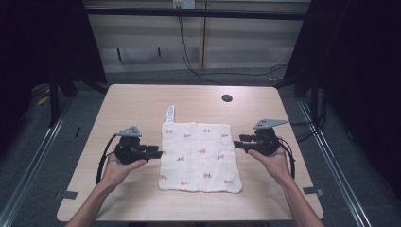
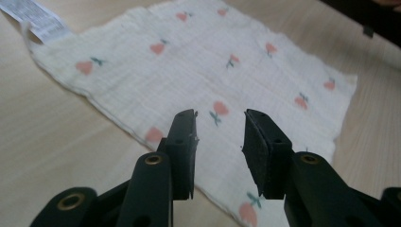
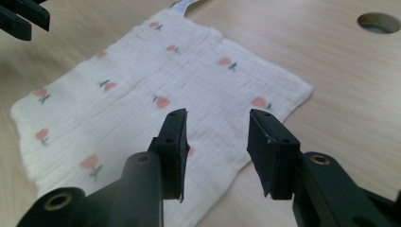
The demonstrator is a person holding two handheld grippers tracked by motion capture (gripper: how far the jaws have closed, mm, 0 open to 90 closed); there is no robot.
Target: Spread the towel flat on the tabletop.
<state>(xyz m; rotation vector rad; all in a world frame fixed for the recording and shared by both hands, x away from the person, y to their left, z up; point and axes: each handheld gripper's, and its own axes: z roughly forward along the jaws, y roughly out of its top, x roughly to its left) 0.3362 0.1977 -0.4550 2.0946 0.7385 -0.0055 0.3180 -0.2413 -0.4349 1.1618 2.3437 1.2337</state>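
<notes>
A pale wooden table stands on grey floor before beige cabinets, with dark curtains beside.

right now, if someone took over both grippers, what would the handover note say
Left gripper: jaws open, nothing held, at the cloth's left edge.
Right gripper: jaws open, nothing held, at the cloth's right edge.
Cloth: cream with small pink prints, spread flat in one layer mid-table, its white label poking out at the far left corner.
Done: cloth laid out flat.
Left: no fold made and no edge gripped yet; probably take an edge with each gripper next.
</notes>
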